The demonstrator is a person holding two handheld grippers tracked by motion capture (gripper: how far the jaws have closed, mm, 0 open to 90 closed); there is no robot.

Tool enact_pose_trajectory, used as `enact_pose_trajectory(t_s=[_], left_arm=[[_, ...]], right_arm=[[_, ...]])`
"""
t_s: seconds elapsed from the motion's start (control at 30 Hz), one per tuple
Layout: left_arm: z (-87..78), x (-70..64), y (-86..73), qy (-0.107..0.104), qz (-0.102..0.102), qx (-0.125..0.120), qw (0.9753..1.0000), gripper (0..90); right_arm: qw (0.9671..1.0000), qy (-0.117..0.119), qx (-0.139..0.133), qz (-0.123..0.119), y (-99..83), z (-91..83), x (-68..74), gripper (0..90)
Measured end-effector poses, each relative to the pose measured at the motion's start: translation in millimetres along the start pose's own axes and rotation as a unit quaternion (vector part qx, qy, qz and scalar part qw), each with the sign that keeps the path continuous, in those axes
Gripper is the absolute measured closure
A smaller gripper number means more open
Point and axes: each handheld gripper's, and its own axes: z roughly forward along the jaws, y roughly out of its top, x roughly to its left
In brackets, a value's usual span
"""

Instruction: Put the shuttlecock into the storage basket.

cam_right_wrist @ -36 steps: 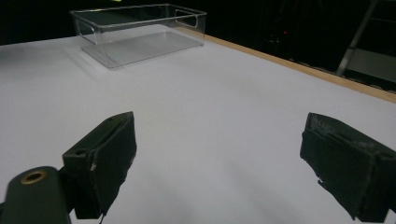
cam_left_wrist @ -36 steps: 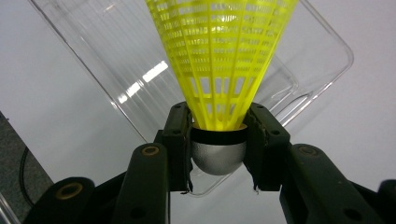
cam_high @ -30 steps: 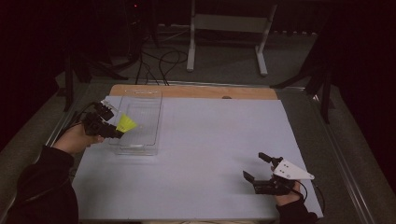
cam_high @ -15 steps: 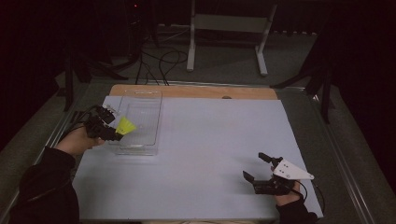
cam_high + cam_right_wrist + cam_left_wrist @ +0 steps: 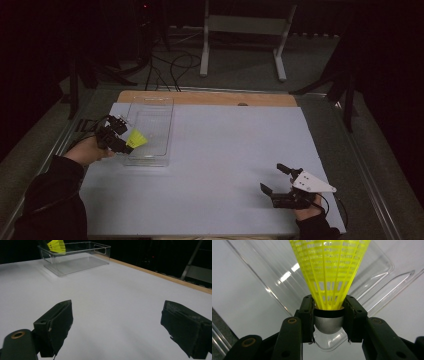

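Lower now, left hand-held gripper (image 5: 329, 322) clamped on yellow mesh shuttlecock (image 5: 329, 272) over clear tray (image 5: 152, 125).

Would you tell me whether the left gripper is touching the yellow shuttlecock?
Touching: in the left gripper view, the left gripper clamps the shuttlecock at its silver base.

Glossy clear plastic bin (image 5: 150, 131), yellow plastic mesh shuttlecock (image 5: 329, 272), seemingly metallic cap.

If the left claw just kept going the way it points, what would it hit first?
Probably the clear plastic bin: the left claw, clamped on the yellow shuttlecock, aims into it. The shuttlecock's skirt would likely touch first; depth is uncertain.
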Motion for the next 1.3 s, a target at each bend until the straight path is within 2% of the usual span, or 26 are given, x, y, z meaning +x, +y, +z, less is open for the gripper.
enact_pose_trajectory(t_s=[0.07,0.13,0.17,0.23,0.3,0.37,0.5,0.57,0.63,0.73,0.77,0.83,0.93,1.03,1.1,1.13,1.3], left_arm=[[0.9,0.9,0.2,-0.001,0.001,0.003,1.0,64.0],[-0.3,1.6,1.4,-0.001,-0.012,-0.001,0.9999,62.6],[-2.0,1.8,2.2,-0.004,-0.011,-0.004,0.9999,59.5],[-6.2,0.9,4.8,-0.005,-0.019,-0.012,0.9997,47.8],[-10.6,-1.6,7.5,-0.001,-0.016,-0.02,0.9997,37.0],[-14.6,-3.6,9.6,0.003,-0.013,-0.022,0.9997,29.0],[-20.1,-7.7,10.8,-0.003,-0.011,-0.031,0.9995,18.4],[-21.9,-7.2,10.0,-0.021,-0.008,-0.033,0.9992,12.8],[-22.5,-8.3,8.7,-0.027,0.002,-0.038,0.9989,1.7],[-23.2,-9.7,7.7,-0.045,0.009,-0.046,0.9979,0.0],[-23.7,-10.7,7.7,-0.04,0.01,-0.049,0.998,0.0],[-24.4,-13.0,8.0,-0.049,0.021,-0.049,0.9974,0.0],[-25.8,-16.5,9.5,-0.048,0.028,-0.053,0.997,0.0],[-26.9,-18.4,11.2,-0.048,0.031,-0.055,0.9968,0.0],[-27.9,-20.2,12.0,-0.055,0.033,-0.057,0.9963,0.0],[-28.6,-21.6,12.4,-0.046,0.037,-0.061,0.9964,0.0],[-31.5,-23.4,13.9,-0.05,0.044,-0.07,0.9953,0.0]], right_arm=[[1.0,0.0,-0.001,-0.001,0.0,0.0,-0.2,10.7],[1.0,0.001,-0.001,0.001,-0.1,0.0,-0.4,10.7],[1.0,0.0,0.0,0.001,-0.3,0.2,-0.3,10.7],[1.0,0.0,0.001,0.0,-0.3,0.2,-0.2,10.7],[1.0,0.001,0.0,0.0,-0.3,0.2,-0.2,10.7],[1.0,0.001,0.001,-0.002,-0.3,0.1,-0.3,10.7],[1.0,0.0,-0.002,-0.001,-0.1,-0.3,-0.3,10.7],[1.0,0.0,-0.002,0.001,0.0,-0.5,-0.1,10.7],[1.0,-0.001,-0.001,0.0,0.2,-0.6,0.3,10.7],[1.0,-0.001,-0.002,0.0,0.3,-0.6,0.3,10.7],[1.0,-0.001,-0.002,0.001,0.3,-0.6,0.2,10.7],[1.0,-0.001,-0.002,0.0,0.4,-0.5,0.3,10.7],[1.0,-0.001,0.0,0.0,0.3,-0.5,0.4,10.7],[1.0,-0.001,0.0,0.0,0.3,-0.5,0.2,10.7],[1.0,-0.001,-0.002,0.001,0.2,-0.5,0.2,10.7],[1.0,-0.001,-0.002,0.0,0.2,-0.6,0.1,10.7],[1.0,-0.001,-0.002,0.0,0.2,-0.5,0.2,10.7]])
